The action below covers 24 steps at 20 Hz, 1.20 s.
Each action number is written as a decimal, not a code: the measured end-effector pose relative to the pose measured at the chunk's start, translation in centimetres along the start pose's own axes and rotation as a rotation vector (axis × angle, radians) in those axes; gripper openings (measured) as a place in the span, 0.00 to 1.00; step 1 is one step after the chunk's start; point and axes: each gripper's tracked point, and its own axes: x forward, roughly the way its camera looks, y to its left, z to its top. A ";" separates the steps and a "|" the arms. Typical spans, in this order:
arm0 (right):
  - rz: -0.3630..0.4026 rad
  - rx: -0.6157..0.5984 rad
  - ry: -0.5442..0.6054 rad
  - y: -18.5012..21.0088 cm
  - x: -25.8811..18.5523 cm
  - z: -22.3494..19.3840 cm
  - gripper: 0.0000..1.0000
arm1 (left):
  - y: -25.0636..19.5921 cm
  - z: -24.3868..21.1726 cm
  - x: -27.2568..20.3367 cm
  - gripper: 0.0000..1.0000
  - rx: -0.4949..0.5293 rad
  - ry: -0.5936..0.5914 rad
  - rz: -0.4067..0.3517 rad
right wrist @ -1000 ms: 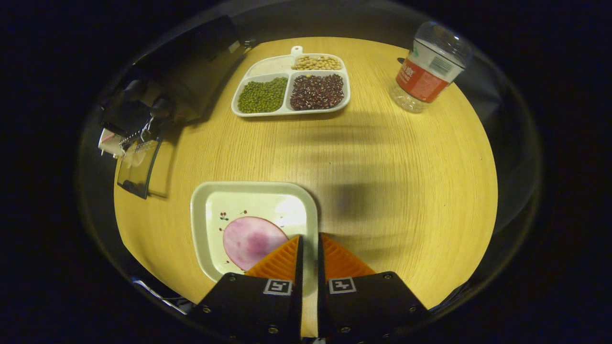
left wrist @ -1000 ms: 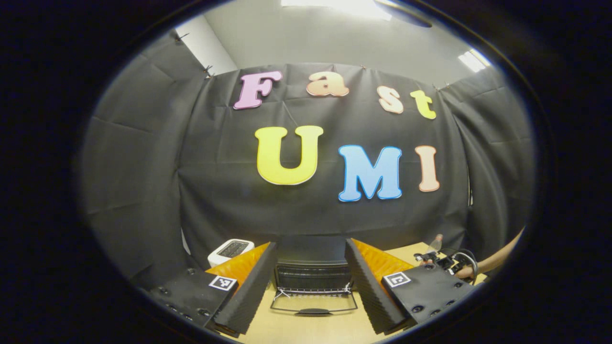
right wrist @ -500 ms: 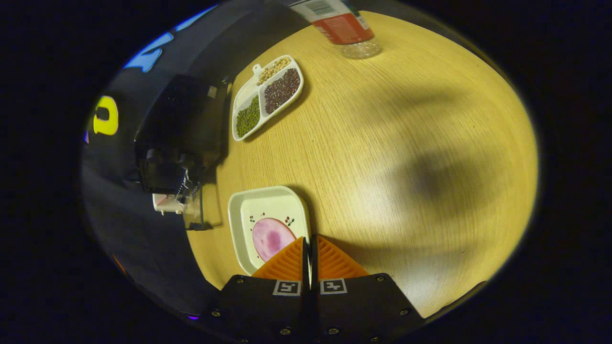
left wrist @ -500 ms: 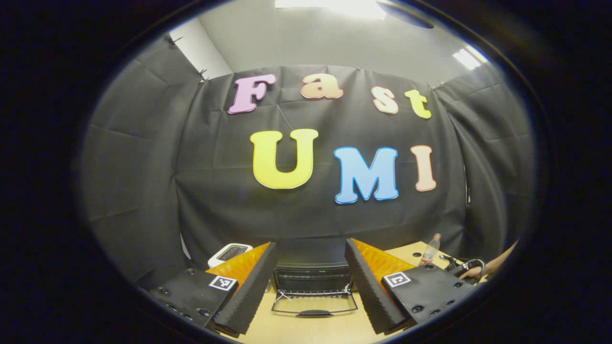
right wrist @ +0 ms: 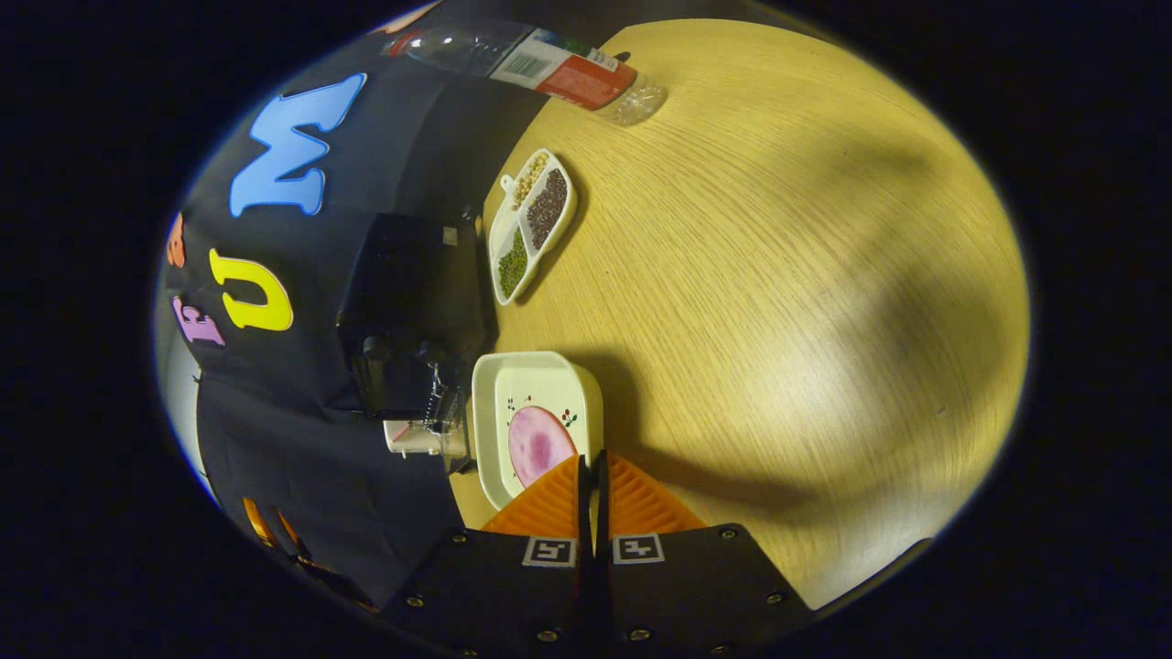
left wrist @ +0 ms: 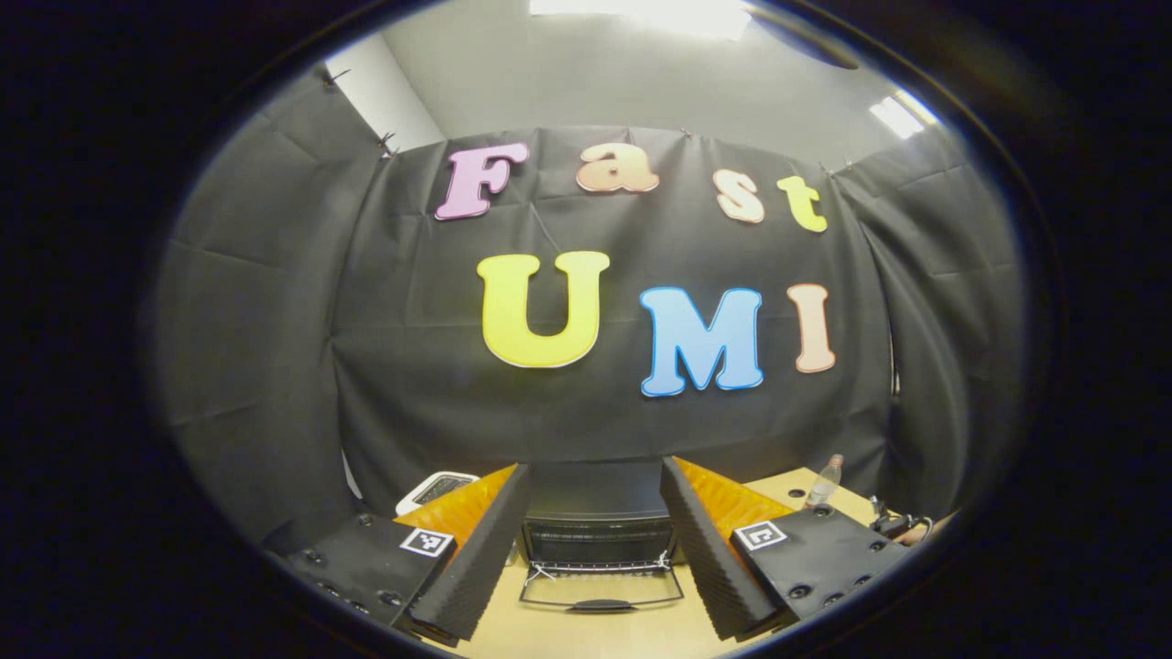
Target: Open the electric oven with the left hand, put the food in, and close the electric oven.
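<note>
The black electric oven (left wrist: 595,513) stands straight ahead of my left gripper (left wrist: 595,469), its glass door (left wrist: 602,586) folded down flat on the table. The left gripper is open and holds nothing. In the right gripper view the oven (right wrist: 412,302) is at the left, its lowered door (right wrist: 442,412) next to the white square plate (right wrist: 513,389). The plate carries a pink slice of food (right wrist: 538,444). My right gripper (right wrist: 592,458) is shut on the plate's near rim and holds it above the wooden table (right wrist: 778,275), close to the oven's mouth.
A white divided tray of beans (right wrist: 531,224) lies beside the oven. A plastic bottle (right wrist: 568,73) stands at the table's far edge, also seen as the bottle (left wrist: 827,478). A white appliance (left wrist: 438,487) sits left of the oven. A hand (left wrist: 906,529) is at the right.
My right gripper has swung round with the plate, bringing it up beside the oven's open door. The left gripper has hardly moved and stays open.
</note>
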 end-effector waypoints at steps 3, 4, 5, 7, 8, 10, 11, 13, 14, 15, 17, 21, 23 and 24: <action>0.013 0.003 -0.033 1.6 -1.1 -0.9 0.00 | 0.1 0.8 0.2 0.90 -0.008 -0.024 -0.011; 0.007 0.009 -0.045 2.1 -1.3 -1.2 0.01 | 0.2 1.2 0.2 0.90 -0.011 -0.032 -0.018; 0.004 0.015 -0.059 2.7 -1.1 -1.8 0.01 | 0.4 1.4 0.2 0.95 -0.013 -0.040 -0.025; -0.006 0.026 -0.078 3.9 -1.4 -3.3 0.01 | 1.0 1.6 0.4 1.00 -0.012 -0.051 -0.038; -0.012 0.031 -0.090 4.6 -1.2 -4.2 0.01 | 1.3 1.6 0.4 1.00 -0.010 -0.054 -0.040; -0.031 0.067 -0.109 5.9 -0.6 -6.2 0.01 | 2.3 1.3 0.6 0.96 -0.005 -0.059 -0.048; -0.040 0.083 -0.120 6.8 -0.2 -7.2 0.01 | 2.8 1.2 0.6 0.96 0.000 -0.059 -0.054; -0.047 0.109 -0.137 8.7 1.2 -8.8 0.01 | 3.9 1.0 0.3 1.00 0.014 -0.060 -0.061; -0.048 0.120 -0.148 9.9 2.1 -9.3 0.01 | 4.4 0.9 0.1 1.00 0.022 -0.063 -0.062; -0.048 0.134 -0.161 11.1 3.1 -9.7 0.01 | 4.9 0.9 -0.1 0.96 0.025 -0.066 -0.065; -0.047 0.173 -0.196 13.4 5.4 -9.9 0.01 | 6.2 0.5 -0.4 0.95 0.024 -0.063 -0.063; -0.065 0.238 -0.267 17.3 9.7 -9.8 0.00 | 8.8 -0.4 -1.1 1.00 -0.002 -0.044 -0.036; -0.077 0.280 -0.290 18.8 11.7 -9.9 0.00 | 10.4 -0.8 -1.6 1.00 -0.006 -0.033 -0.012; -0.079 0.308 -0.306 19.4 12.5 -9.5 0.01 | 11.4 -0.9 -2.1 1.00 -0.005 -0.030 0.003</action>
